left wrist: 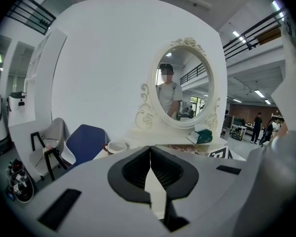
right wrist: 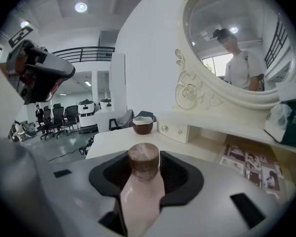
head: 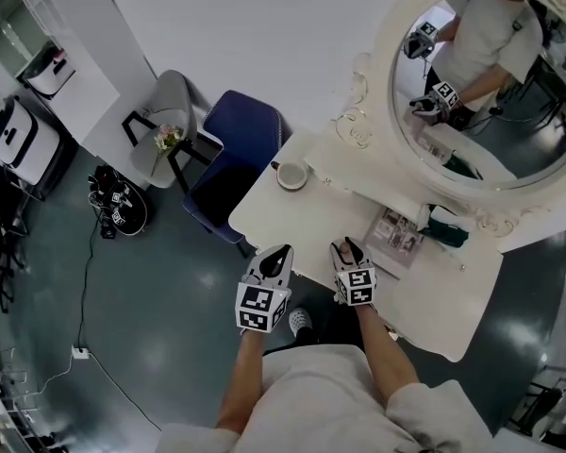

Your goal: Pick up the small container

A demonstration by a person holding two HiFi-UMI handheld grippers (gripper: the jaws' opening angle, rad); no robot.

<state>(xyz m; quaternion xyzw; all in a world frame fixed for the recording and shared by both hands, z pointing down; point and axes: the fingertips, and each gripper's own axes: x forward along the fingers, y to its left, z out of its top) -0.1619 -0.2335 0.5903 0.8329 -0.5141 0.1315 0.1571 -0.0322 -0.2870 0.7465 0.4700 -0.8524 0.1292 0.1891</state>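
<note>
Now, place: the small pink bottle [right wrist: 143,194] sits low and centre in the right gripper view, between the two sides of the right claw [right wrist: 144,153], above the near part of the white bench [right wrist: 113,140]. Its base is hidden behind the claw's body, so whether it stands on the bench cannot be told.
Right claw: apart, with the pads [right wrist: 113,177] close on either side of the bottle. A thin light sliver shows beside the brown cap [right wrist: 143,158] on its right, so by my reading it is not yet clamped.
Left claw: the left claw [left wrist: 150,150] has its tips together with nothing between them. In the head view it is at the bench's near edge, beside the right one.
Axis: the long axis runs up the frame, cap end uppermost, body end toward the bottom edge.
Handling: probably light and rigid. The glossy body looks smooth, so likely slippery, and it may be glass, so treat it as breakable.
Where to grip: across the body just under the cap, not on the cap, which might turn or lift off.
Neighbours: a brown cup [right wrist: 142,125] stands further up the frame, well apart, and an oval mirror [right wrist: 237,48] fills the upper right.
</note>
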